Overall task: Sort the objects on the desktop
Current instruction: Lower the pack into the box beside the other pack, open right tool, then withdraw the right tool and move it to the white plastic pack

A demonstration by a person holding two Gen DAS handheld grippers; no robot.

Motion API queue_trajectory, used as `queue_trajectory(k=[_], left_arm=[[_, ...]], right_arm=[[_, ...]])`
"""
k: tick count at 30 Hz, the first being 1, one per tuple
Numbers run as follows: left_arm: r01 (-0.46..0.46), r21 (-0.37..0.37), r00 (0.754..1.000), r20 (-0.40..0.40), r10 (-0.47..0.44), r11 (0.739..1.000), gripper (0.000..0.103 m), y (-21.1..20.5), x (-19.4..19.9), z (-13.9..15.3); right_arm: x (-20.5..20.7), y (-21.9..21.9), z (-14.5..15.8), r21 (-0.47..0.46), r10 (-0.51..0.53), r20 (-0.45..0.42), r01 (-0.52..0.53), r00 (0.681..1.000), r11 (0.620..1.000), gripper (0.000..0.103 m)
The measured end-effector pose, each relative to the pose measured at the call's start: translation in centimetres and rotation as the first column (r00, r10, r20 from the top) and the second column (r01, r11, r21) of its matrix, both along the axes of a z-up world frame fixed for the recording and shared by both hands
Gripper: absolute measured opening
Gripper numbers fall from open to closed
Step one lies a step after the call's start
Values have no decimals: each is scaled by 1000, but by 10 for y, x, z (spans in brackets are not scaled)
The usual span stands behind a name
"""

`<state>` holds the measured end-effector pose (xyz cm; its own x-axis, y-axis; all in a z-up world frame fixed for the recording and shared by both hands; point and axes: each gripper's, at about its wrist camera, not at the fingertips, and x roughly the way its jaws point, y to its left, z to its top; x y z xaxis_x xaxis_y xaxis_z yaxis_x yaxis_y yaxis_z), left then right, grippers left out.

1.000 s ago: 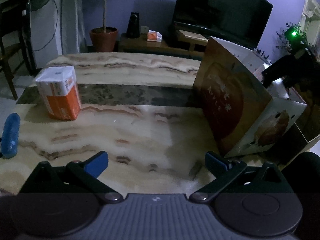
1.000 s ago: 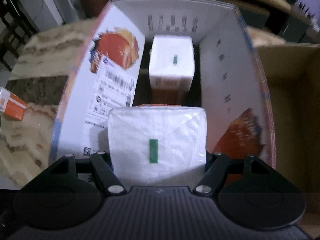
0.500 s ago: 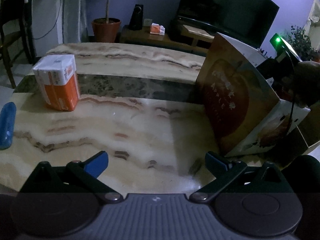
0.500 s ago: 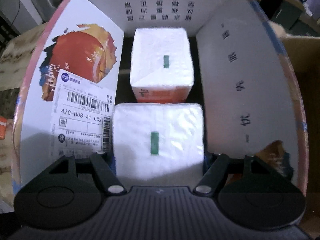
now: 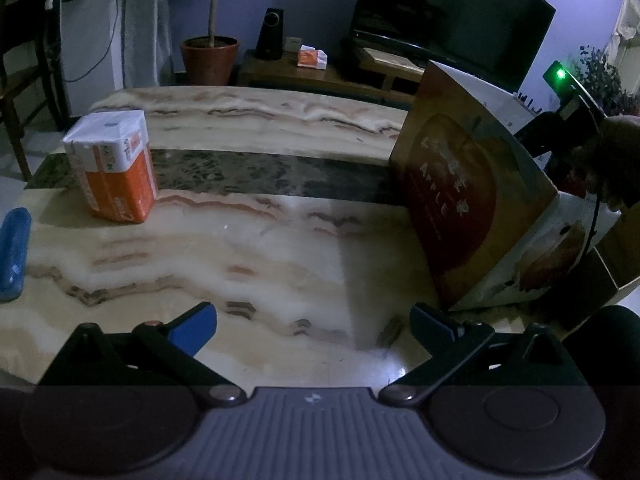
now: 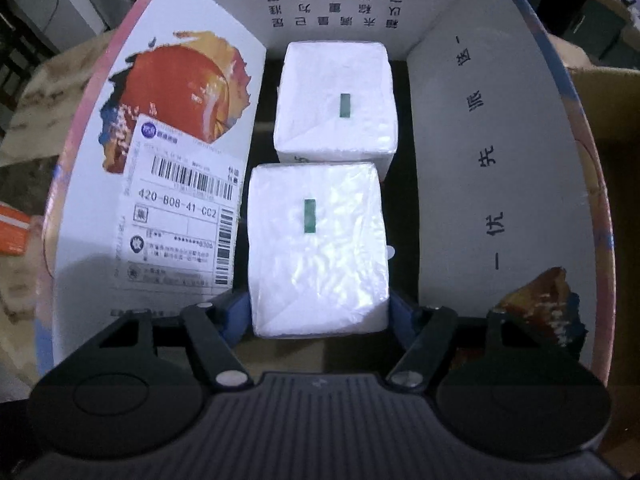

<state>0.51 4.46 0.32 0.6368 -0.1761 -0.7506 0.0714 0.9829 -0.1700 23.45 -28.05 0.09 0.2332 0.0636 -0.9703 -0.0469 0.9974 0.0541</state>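
Right hand-held gripper [image 6: 319,312] pads flank a white tissue pack [image 6: 318,248], jaws closing, inside the apple carton [image 6: 500,140]; another pack [image 6: 336,104] sits at twelve o'clock. My left hand-held gripper [image 5: 312,324] hangs wide and empty. Left on the surface [image 5: 248,248]: an orange tissue pack [image 5: 114,168] at ten o'clock and a blue case [image 5: 14,252] at nine.

left tool [image 5: 313,326]: black arms, blue pads | right tool [image 6: 318,312]: same, silver screws
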Motion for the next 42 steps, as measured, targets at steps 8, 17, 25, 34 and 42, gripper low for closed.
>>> queue_trajectory(k=[8, 17, 25, 34, 42], left_arm=[[-3, 7, 1000, 1, 3, 1000, 102, 0, -1, 0], [-17, -4, 1000, -3, 17, 1000, 102, 4, -2, 0], [-41, 9, 999, -18, 41, 999, 102, 12, -2, -2], [-59, 3, 998, -34, 59, 998, 102, 17, 0, -4], [-52, 2, 998, -46, 52, 999, 102, 18, -1, -6]], right_arm=[[-5, 0, 0, -36, -91, 38, 93, 995, 995, 69], [-18, -11, 13, 22, -88, 60, 87, 994, 996, 71], [-34, -38, 88, 33, -37, 267, 29, 963, 999, 70], [-34, 103, 122, 46, 434, 482, -517, 761, 855, 75], [-36, 296, 104, 3, 725, 383, -785, 573, 619, 75]])
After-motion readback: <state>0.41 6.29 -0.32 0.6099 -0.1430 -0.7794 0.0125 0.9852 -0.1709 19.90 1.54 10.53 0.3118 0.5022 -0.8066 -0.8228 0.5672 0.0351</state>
